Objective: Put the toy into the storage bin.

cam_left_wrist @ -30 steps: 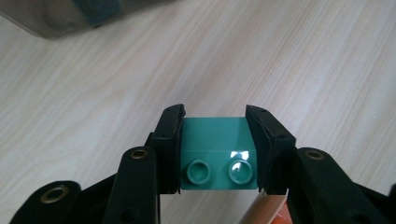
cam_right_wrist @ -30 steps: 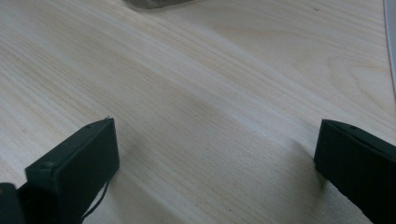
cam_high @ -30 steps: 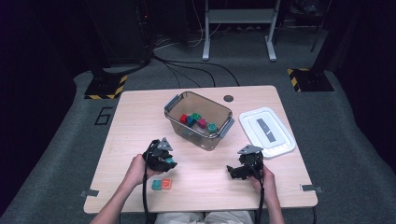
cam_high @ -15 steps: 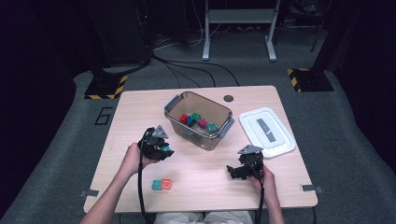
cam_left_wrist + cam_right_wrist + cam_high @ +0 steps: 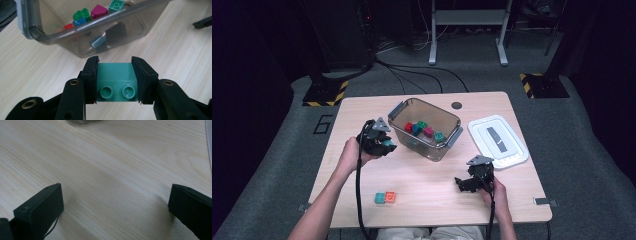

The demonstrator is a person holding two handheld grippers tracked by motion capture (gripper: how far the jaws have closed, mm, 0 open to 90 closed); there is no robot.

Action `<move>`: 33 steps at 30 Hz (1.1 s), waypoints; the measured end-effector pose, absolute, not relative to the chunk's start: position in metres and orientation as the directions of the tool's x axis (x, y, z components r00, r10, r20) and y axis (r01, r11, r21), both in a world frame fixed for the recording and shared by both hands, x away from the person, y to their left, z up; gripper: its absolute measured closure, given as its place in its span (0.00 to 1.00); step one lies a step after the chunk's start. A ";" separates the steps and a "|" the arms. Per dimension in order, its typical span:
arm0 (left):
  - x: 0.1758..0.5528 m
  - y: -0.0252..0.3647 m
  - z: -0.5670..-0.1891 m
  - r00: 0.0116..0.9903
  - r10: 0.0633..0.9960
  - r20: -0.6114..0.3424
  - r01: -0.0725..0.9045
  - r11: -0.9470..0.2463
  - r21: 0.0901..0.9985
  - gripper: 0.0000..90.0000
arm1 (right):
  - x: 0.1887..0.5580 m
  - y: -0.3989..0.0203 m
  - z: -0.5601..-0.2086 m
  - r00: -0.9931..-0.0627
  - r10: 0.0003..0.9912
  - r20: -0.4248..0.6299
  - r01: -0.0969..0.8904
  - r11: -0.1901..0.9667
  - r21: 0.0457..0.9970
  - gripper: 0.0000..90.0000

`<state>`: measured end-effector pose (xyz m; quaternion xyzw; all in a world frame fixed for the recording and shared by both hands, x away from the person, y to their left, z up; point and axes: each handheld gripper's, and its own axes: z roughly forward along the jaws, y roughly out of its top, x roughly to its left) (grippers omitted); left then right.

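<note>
Two hand-held grippers work over a pale wooden table (image 5: 422,185). Compared with a second ago, the left gripper (image 5: 384,145) has lifted away from the near part of the table and now hangs close beside the left wall of a clear plastic bin (image 5: 447,145), about level with its rim. Its jaws are clamped on a teal toy brick (image 5: 117,78), pressing both of its sides, with the two studs facing the camera in the left gripper view. Left behind where that gripper was earlier, a teal brick (image 5: 380,198) and an orange brick (image 5: 390,197) lie touching each other near the front edge. The bin holds several more bricks in red, green, purple and teal. The right gripper (image 5: 464,184) has kept its place near the front right, jaws spread wide over bare wood with nothing between them. A white lid (image 5: 497,140) lies flat to the right of the bin.
</note>
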<state>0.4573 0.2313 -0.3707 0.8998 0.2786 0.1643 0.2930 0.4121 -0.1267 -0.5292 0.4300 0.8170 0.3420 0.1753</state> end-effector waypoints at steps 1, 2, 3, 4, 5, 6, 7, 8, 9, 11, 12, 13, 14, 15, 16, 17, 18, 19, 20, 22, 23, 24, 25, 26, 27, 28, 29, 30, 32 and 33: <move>0.459 0.230 -0.368 0.791 0.596 0.136 0.403 -0.675 0.619 0.65 | 0.412 -0.127 -0.529 -0.570 0.822 0.006 0.581 0.398 0.710 0.00; 0.461 0.229 -0.365 0.793 0.592 0.140 0.399 -0.680 0.615 0.65 | 0.412 -0.127 -0.529 -0.569 0.822 0.007 0.582 0.397 0.710 0.00; 0.462 0.228 -0.363 0.793 0.592 0.143 0.396 -0.680 0.617 0.65 | 0.412 -0.127 -0.529 -0.570 0.822 0.006 0.581 0.398 0.710 0.00; 0.463 0.227 -0.361 0.793 0.592 0.144 0.397 -0.681 0.616 0.65 | 0.412 -0.127 -0.529 -0.570 0.822 0.006 0.581 0.398 0.710 0.00; 0.464 0.225 -0.359 0.793 0.591 0.148 0.394 -0.683 0.615 0.65 | 0.412 -0.127 -0.529 -0.570 0.822 0.006 0.581 0.398 0.710 0.00; 0.466 0.224 -0.358 0.793 0.590 0.152 0.391 -0.684 0.615 0.65 | 0.412 -0.127 -0.529 -0.570 0.822 0.006 0.581 0.398 0.710 0.00; 0.467 0.223 -0.356 0.793 0.590 0.154 0.390 -0.685 0.615 0.65 | 0.412 -0.127 -0.529 -0.570 0.822 0.006 0.581 0.398 0.710 0.00; 0.469 0.222 -0.354 0.791 0.591 0.155 0.390 -0.684 0.616 0.65 | 0.412 -0.127 -0.529 -0.570 0.822 0.006 0.581 0.398 0.710 0.00; 0.470 0.222 -0.352 0.793 0.589 0.157 0.386 -0.685 0.618 0.65 | 0.412 -0.127 -0.529 -0.570 0.822 0.006 0.581 0.398 0.710 0.00; 0.473 0.221 -0.349 0.790 0.591 0.160 0.386 -0.684 0.619 0.65 | 0.412 -0.127 -0.529 -0.570 0.822 0.006 0.581 0.398 0.710 0.00; 0.475 0.220 -0.347 0.790 0.593 0.159 0.387 -0.683 0.620 0.65 | 0.412 -0.127 -0.529 -0.570 0.822 0.006 0.581 0.398 0.710 0.00; 0.476 0.219 -0.345 0.790 0.592 0.159 0.385 -0.681 0.623 0.65 | 0.412 -0.127 -0.529 -0.570 0.822 0.006 0.581 0.398 0.710 0.00; 0.478 0.219 -0.343 0.790 0.591 0.163 0.383 -0.684 0.621 0.65 | 0.412 -0.127 -0.529 -0.570 0.822 0.006 0.581 0.398 0.710 0.00; 0.480 0.218 -0.341 0.789 0.593 0.164 0.382 -0.681 0.624 0.65 | 0.412 -0.127 -0.529 -0.570 0.822 0.006 0.581 0.398 0.710 0.00; 0.482 0.217 -0.339 0.788 0.593 0.167 0.381 -0.681 0.625 0.65 | 0.412 -0.127 -0.529 -0.570 0.822 0.006 0.581 0.398 0.710 0.00; 0.484 0.216 -0.337 0.788 0.592 0.167 0.379 -0.682 0.626 0.65 | 0.412 -0.127 -0.529 -0.570 0.822 0.006 0.581 0.398 0.710 0.00; 0.485 0.216 -0.335 0.788 0.591 0.172 0.377 -0.684 0.625 0.65 | 0.412 -0.127 -0.529 -0.570 0.822 0.006 0.581 0.398 0.710 0.00; 0.487 0.215 -0.333 0.785 0.595 0.173 0.379 -0.682 0.626 0.65 | 0.412 -0.127 -0.529 -0.570 0.822 0.006 0.581 0.398 0.710 0.00; 0.489 0.214 -0.331 0.783 0.597 0.174 0.377 -0.679 0.630 0.65 | 0.412 -0.127 -0.529 -0.570 0.822 0.006 0.581 0.398 0.710 0.00; 0.492 0.212 -0.328 0.782 0.597 0.177 0.375 -0.678 0.632 0.65 | 0.412 -0.127 -0.529 -0.570 0.822 0.006 0.581 0.398 0.710 0.00; 0.494 0.211 -0.326 0.781 0.598 0.180 0.374 -0.679 0.632 0.65 | 0.412 -0.127 -0.529 -0.569 0.822 0.007 0.582 0.397 0.710 0.00; 0.496 0.210 -0.324 0.779 0.600 0.180 0.375 -0.676 0.634 0.65 | 0.412 -0.127 -0.529 -0.570 0.822 0.006 0.581 0.398 0.710 0.00; 0.498 0.209 -0.321 0.779 0.600 0.184 0.373 -0.679 0.632 0.65 | 0.412 -0.127 -0.529 -0.570 0.822 0.006 0.581 0.398 0.710 0.00; 0.501 0.208 -0.319 0.777 0.601 0.188 0.372 -0.679 0.633 0.65 | 0.412 -0.127 -0.529 -0.570 0.822 0.006 0.581 0.398 0.710 0.00; 0.503 0.206 -0.318 0.773 0.605 0.189 0.372 -0.674 0.638 0.65 | 0.412 -0.127 -0.529 -0.570 0.822 0.006 0.581 0.398 0.710 0.00; 0.506 0.204 -0.316 0.772 0.607 0.187 0.375 -0.673 0.638 0.65 | 0.412 -0.127 -0.529 -0.570 0.822 0.006 0.581 0.398 0.710 0.00; 0.509 0.202 -0.314 0.772 0.608 0.186 0.373 -0.670 0.642 0.65 | 0.412 -0.127 -0.529 -0.568 0.823 0.008 0.583 0.396 0.709 0.00; 0.511 0.201 -0.312 0.772 0.606 0.190 0.372 -0.673 0.639 0.65 | 0.412 -0.127 -0.529 -0.569 0.822 0.007 0.582 0.397 0.710 0.00; 0.515 0.197 -0.311 0.770 0.610 0.187 0.376 -0.672 0.638 0.65 | 0.412 -0.127 -0.529 -0.570 0.822 0.006 0.581 0.398 0.710 0.00; 0.517 0.194 -0.310 0.770 0.609 0.190 0.375 -0.672 0.639 0.65 | 0.412 -0.127 -0.529 -0.570 0.822 0.006 0.581 0.398 0.710 0.00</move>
